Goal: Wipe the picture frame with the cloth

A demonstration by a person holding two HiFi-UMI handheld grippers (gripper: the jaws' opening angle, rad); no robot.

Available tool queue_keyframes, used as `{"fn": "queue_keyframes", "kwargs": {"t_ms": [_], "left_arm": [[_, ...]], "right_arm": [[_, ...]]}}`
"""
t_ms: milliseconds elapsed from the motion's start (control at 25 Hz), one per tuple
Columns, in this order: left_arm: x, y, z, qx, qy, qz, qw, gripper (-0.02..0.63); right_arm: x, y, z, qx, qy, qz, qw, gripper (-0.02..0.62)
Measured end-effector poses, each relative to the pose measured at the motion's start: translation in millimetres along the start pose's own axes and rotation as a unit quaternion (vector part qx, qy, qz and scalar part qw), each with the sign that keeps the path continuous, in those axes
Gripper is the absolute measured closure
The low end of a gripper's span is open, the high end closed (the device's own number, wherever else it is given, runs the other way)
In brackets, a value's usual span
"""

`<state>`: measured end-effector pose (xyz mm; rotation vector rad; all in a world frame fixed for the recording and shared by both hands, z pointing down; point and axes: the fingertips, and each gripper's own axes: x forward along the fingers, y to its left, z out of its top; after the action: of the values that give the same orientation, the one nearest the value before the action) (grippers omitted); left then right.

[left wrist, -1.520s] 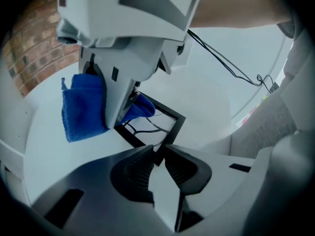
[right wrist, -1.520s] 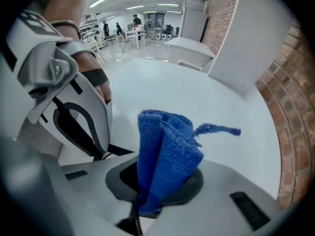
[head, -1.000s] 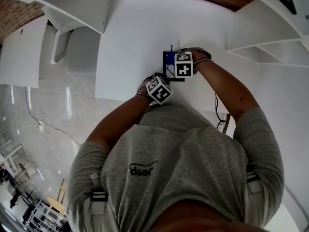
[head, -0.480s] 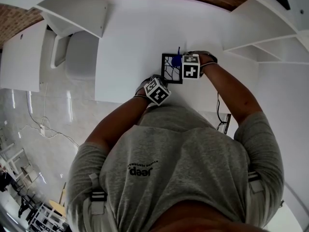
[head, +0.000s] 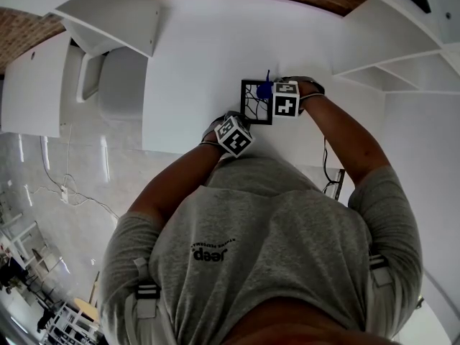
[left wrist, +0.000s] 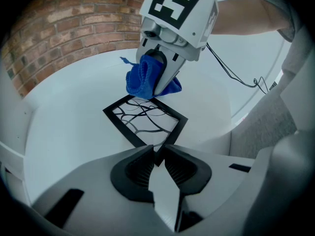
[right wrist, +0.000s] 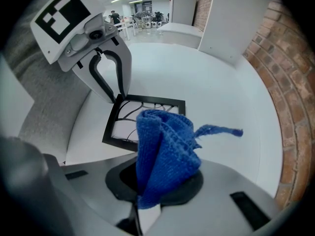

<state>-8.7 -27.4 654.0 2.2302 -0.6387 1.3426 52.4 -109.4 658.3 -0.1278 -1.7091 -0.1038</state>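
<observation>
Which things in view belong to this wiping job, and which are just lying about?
Job: picture frame, blue cloth, left claw on the frame's corner, right claw holding the cloth.
Lying about: black cable, white shelves, brick wall.

Right claw (head: 270, 93) with cloth (head: 264, 89) shifted right, picture frame (head: 251, 108) now more exposed

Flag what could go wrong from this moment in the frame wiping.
The left claw pinches only one corner of the picture frame, so a hard wipe could pivot it or pull it free. The cloth is bunched in the right claw with a loose tail; the claw's tips might scrape the frame if pressed low.
</observation>
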Motion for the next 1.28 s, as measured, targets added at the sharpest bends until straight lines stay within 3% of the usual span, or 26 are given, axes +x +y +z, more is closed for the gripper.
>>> {"fn": "queue_keyframes", "kwargs": {"t_ms": [240, 440, 680, 1000, 1280], "left_arm": [[0.2, 0.2, -0.8, 0.001, 0.0, 0.0, 1.0, 0.525], [0.0, 0.2, -1.2, 0.002, 0.0, 0.001, 1.0, 0.526], [1.2, 0.2, -0.3, 0.001, -0.001, 0.001, 1.0, 0.526], [0.5, 0.9, -1.1, -0.005, -0.002, 0.0, 1.0, 0.526], [-0.4, 1.3, -1.2, -0.009, -0.006, -0.001, 0.9999, 0.528]], "right_arm": [[-5.1, -3.1, 11.5, 0.001, -0.015, -0.004, 1.0, 0.536], [-16.2, 1.8, 71.7, -0.018, -0.084, -0.004, 0.996, 0.535], [2.5, 12.6, 115.4, -0.048, -0.097, 0.005, 0.994, 0.536], [11.6, 12.8, 115.8, -0.045, -0.092, 0.009, 0.995, 0.537], [12.1, 15.1, 84.6, -0.039, -0.062, 0.012, 0.997, 0.537]]}}
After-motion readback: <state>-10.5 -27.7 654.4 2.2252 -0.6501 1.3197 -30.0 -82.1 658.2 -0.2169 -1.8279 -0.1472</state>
